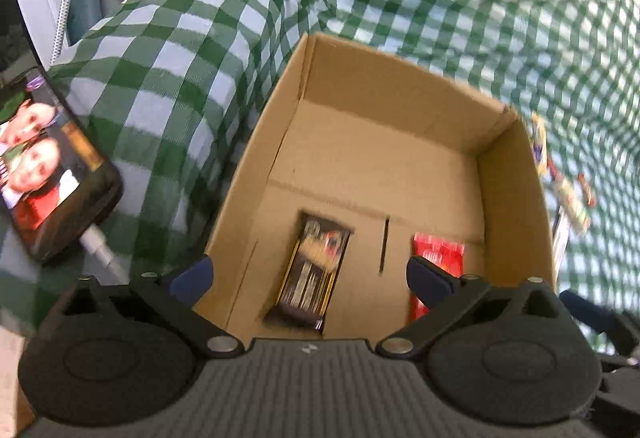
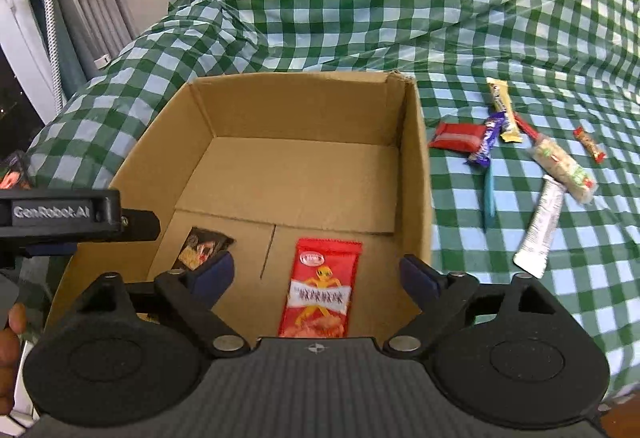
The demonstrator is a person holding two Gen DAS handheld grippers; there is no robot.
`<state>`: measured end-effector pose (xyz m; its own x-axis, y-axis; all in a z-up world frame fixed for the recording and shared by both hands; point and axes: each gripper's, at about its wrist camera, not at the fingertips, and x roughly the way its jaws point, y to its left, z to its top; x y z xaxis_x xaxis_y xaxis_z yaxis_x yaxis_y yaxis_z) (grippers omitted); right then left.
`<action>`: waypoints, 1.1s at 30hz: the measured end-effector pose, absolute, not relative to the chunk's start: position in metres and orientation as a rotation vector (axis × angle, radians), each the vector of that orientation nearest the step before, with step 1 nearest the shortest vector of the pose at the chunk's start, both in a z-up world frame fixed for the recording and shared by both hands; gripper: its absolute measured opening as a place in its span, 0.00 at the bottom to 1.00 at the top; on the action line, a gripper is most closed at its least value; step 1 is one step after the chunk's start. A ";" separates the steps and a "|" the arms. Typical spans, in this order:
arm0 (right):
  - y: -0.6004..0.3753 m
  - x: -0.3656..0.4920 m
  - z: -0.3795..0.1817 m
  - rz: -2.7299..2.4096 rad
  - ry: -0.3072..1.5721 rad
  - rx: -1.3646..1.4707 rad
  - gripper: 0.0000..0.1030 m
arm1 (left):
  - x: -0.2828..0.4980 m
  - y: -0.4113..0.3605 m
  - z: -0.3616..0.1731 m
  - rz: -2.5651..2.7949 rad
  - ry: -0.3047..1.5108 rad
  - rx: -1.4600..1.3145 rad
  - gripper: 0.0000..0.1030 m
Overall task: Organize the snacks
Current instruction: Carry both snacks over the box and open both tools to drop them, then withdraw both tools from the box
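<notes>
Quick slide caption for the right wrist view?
Open right tool above red snack packet in cardboard box; more snacks wait on checkered cloth.

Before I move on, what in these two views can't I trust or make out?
- Dark packet: label motion-blurred in the left wrist view; in the right wrist view the right claw covers its near end.
- Red packet: near end hidden behind the claw body, right wrist view.
- Loose snacks: blurred and partly behind the box wall, left wrist view.
- Phone: cut off by the frame edge.
</notes>
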<state>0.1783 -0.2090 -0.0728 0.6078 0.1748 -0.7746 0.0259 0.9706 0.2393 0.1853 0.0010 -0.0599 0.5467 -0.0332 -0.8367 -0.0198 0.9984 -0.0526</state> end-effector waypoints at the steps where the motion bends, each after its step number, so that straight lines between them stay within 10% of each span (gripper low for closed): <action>1: -0.209 0.171 -0.071 0.094 0.920 0.236 0.90 | 0.180 0.000 -0.059 -0.007 0.999 -0.043 1.00; 33: -0.216 0.005 0.013 0.081 0.641 0.196 0.97 | 0.001 -0.010 0.013 -0.011 0.728 0.023 1.00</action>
<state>0.0046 -0.2161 0.0127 0.7993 0.1358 -0.5853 -0.0151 0.9784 0.2064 0.0014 -0.0105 0.0127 0.7465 -0.0019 -0.6654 0.0183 0.9997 0.0176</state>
